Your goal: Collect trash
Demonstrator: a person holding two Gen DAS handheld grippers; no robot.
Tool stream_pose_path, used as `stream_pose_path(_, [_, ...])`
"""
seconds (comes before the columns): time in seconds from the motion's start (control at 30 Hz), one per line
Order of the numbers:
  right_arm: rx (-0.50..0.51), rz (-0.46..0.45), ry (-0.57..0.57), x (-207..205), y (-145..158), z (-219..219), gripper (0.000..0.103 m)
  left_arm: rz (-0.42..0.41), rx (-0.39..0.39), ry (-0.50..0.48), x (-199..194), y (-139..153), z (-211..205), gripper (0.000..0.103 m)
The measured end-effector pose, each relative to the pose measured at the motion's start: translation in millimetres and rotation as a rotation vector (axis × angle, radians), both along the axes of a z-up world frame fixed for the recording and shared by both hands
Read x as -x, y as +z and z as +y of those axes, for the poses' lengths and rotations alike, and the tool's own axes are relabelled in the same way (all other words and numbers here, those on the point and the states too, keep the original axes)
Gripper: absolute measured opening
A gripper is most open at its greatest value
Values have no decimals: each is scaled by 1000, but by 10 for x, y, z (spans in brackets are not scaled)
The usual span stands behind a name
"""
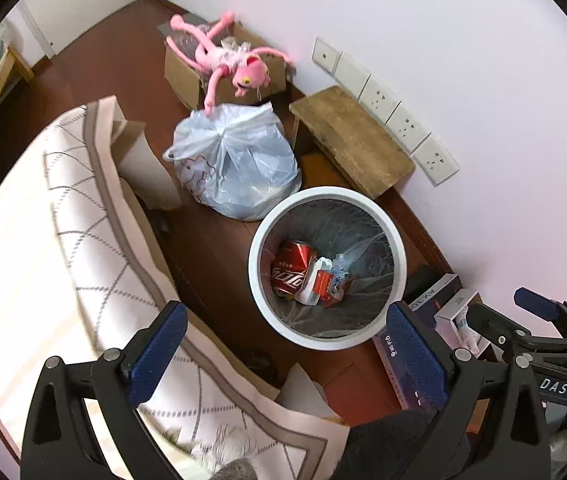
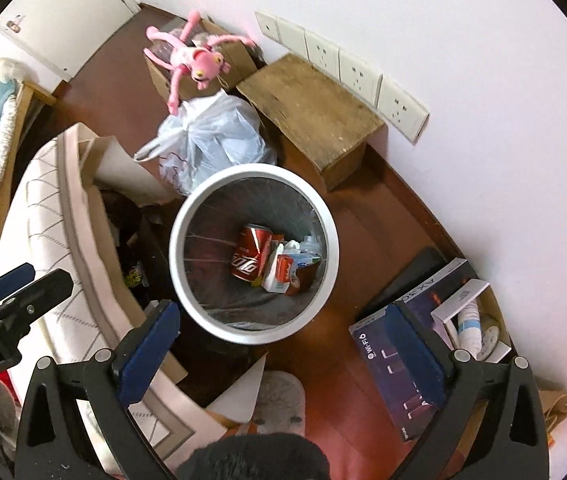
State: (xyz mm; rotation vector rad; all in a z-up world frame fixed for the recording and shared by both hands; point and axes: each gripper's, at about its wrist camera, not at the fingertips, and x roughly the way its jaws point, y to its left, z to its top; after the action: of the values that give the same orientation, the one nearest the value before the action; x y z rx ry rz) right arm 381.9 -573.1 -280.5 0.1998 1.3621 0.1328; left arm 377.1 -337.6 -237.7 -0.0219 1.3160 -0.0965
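We hover both claws above a dark red floor (image 2: 363, 216), and the biggest thing beside us is the patterned bedding (image 1: 63, 240) on our left; next in size comes the white bin (image 2: 187, 216), lined with a dark bag and standing on the floor below us, with a tied plastic bag (image 1: 239, 160) just beyond it; inside the bin lie the red can (image 2: 251, 254) and a small carton (image 2: 281, 274), touching each other, with other scraps we cannot make out; our left claw (image 1: 287, 354) is spread wide and holds nothing; our right claw (image 2: 287, 352) is likewise spread and empty; we judge a drop into the bin done, so the next move calls for finding another piece of trash and lowering an open claw around it.
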Motion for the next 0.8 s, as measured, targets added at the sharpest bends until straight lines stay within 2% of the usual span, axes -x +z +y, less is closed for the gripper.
stream_pose_path(0.13, [-26, -32, 5, 210, 301, 9, 103, -44, 9, 1, 231, 282, 39, 102])
stream_pose_path(0.5, [-149, -146, 64, 935, 1378, 106, 103, -162, 90, -16, 901, 1238, 223, 102])
stream_pose_path(0.8, [-241, -196, 126, 1378, 2032, 240, 103, -225, 174, -14, 1337, 1849, 455, 102])
